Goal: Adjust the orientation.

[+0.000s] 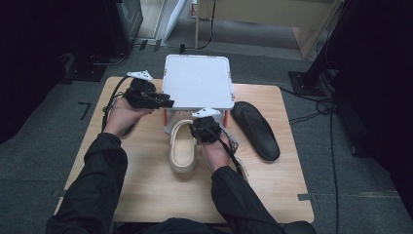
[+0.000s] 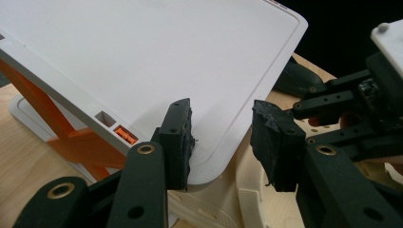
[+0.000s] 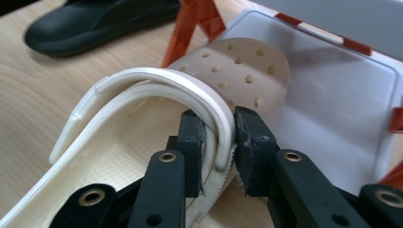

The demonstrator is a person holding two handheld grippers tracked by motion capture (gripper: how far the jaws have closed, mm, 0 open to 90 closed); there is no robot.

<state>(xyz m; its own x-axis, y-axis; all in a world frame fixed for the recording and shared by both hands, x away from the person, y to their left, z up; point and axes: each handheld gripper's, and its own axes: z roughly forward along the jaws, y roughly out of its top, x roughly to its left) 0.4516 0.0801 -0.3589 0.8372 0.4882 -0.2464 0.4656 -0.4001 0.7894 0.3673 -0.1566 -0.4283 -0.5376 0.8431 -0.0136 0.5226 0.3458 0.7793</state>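
Observation:
A cream perforated clog (image 1: 182, 155) lies on the table with its toe (image 3: 237, 71) under a white two-level rack (image 1: 197, 80) on orange legs (image 3: 197, 19). My right gripper (image 1: 203, 129) is shut on the clog's raised strap and side rim (image 3: 219, 142), one jaw inside and one outside. My left gripper (image 1: 164, 102) hovers open at the rack's front left corner, and the corner of the top shelf (image 2: 142, 57) sits between its jaws (image 2: 221, 128). In the left gripper view the right gripper (image 2: 342, 109) and the clog (image 2: 266, 199) appear beyond that corner.
A black shoe (image 1: 255, 129) lies on its own to the right of the rack, also seen far off (image 3: 95, 21). The wooden table (image 1: 146, 187) has bare room in front and at the left. Grey carpet and dark stands surround it.

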